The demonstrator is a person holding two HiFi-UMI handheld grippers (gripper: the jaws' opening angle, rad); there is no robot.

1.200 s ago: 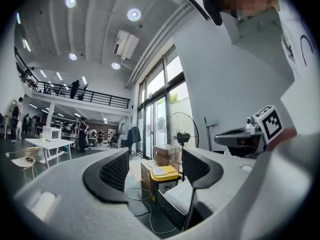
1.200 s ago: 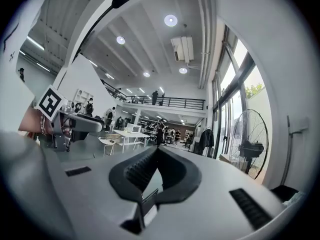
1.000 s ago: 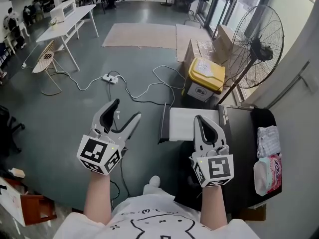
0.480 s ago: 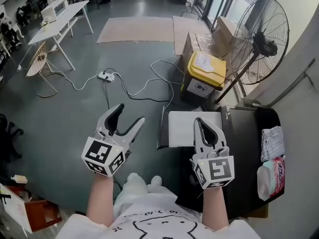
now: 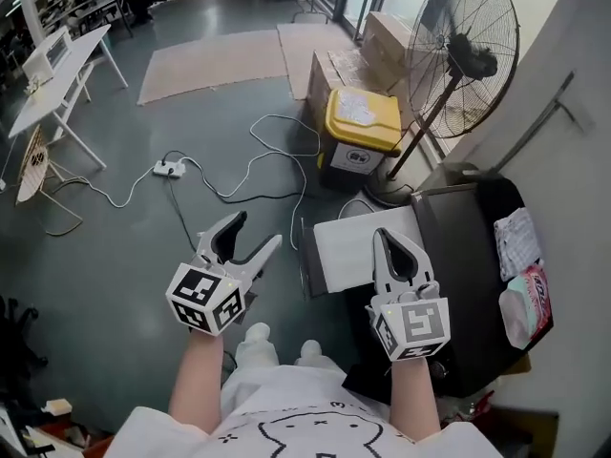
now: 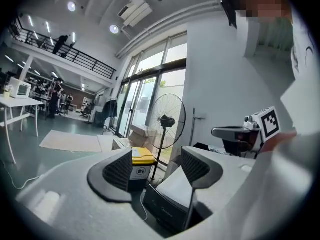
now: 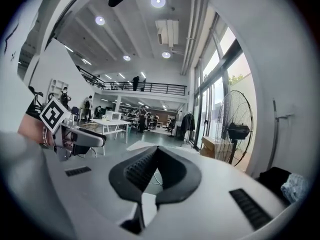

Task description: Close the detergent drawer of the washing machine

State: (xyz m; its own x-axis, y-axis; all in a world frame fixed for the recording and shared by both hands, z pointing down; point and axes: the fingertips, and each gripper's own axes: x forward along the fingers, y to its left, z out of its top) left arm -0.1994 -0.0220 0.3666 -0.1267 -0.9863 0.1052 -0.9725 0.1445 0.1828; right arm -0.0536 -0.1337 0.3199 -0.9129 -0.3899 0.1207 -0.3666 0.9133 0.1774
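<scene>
Left gripper (image 5: 256, 232): jaws spread wide, nothing between them. Over the last second it has drifted toward the machine and now hangs near the drawer's dark front edge, not touching it.

Right gripper (image 5: 387, 240): jaws pressed together, empty. It stays above the white slab, tips pointing away from the person.

Drawer (image 5: 344, 246): a white slab with a dark front that sticks well out from the machine toward the open floor. I take this for the detergent drawer, though from this steep angle I can't be sure.

Washing machine (image 5: 468, 256): dark top, at the person's right. Folded cloths (image 5: 518, 232) and a pack of wipes (image 5: 527, 305) lie on its far side.

Change: the person has turned and stepped in. The fan (image 5: 463, 51) and yellow bin (image 5: 363, 122) sit higher and nearer the middle of the head view than before. The drawer sticks out as far as it did.

Meaning: closing hasn't begun; this looks like lining up. A push on the dark front, back toward the machine body, seems the likely next move.

Risk: the open jaws could snag the front edge.
</scene>
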